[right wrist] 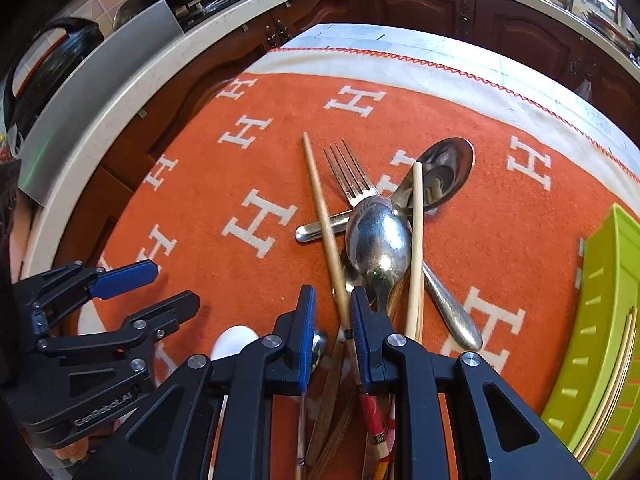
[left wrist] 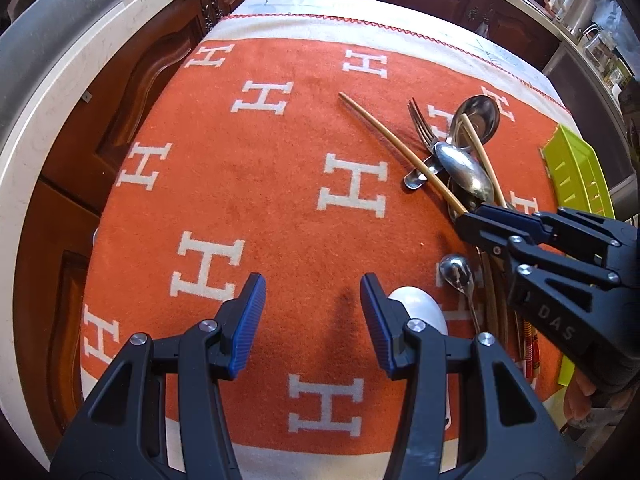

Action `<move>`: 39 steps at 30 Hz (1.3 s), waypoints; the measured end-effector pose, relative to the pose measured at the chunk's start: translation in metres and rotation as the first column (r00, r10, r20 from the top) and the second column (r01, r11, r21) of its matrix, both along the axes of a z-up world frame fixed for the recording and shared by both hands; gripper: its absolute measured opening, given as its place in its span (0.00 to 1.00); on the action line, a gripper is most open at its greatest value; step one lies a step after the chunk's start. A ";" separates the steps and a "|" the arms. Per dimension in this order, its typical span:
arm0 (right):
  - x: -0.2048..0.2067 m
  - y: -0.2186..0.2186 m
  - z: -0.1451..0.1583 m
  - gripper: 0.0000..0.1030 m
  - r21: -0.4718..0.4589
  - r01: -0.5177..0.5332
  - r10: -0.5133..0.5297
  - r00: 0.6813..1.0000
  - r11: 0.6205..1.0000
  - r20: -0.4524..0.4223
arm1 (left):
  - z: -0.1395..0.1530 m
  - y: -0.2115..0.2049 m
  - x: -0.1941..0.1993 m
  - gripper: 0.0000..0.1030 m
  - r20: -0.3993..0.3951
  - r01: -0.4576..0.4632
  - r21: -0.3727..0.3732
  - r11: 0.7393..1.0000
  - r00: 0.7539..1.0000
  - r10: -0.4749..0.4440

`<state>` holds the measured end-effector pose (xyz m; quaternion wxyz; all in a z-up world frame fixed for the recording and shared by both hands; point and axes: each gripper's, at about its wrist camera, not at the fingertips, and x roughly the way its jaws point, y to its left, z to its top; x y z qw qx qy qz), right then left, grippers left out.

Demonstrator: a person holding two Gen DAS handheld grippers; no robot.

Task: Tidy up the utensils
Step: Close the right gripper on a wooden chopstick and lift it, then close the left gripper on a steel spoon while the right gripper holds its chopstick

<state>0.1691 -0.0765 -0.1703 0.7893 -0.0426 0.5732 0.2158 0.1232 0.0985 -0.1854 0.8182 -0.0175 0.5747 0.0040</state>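
Right gripper (right wrist: 330, 316): I see its jaws narrowly apart, straddling a chopstick (right wrist: 322, 216), grip unconfirmed.
Chopstick axis: runs toward the cloth's (right wrist: 208, 184) far edge.
Nearer hand: right.

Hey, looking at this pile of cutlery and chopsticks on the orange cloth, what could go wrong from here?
1. The right gripper straddles a chopstick whose far part lies across the fork; lifting it may drag the fork.
2. The spoon overlaps the pile, so it could slide or clatter.
3. The left gripper hovers open close by; the two grippers might collide.
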 end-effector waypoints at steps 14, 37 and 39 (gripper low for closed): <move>-0.006 0.042 -0.013 0.11 -0.124 -0.163 0.175 0.980 0.979 0.090 | -0.011 0.005 0.007 0.45 -0.031 -0.026 0.005 1.000 0.999 0.026; -0.051 -0.095 0.076 0.06 0.188 0.139 -0.158 0.984 0.972 0.086 | 0.008 -0.053 0.008 0.45 -0.016 0.099 -0.094 0.991 0.995 -0.101; -0.056 -0.108 0.080 0.06 0.198 0.170 -0.190 0.978 0.965 0.085 | 0.012 -0.066 0.011 0.45 0.001 0.126 -0.121 0.985 0.992 -0.127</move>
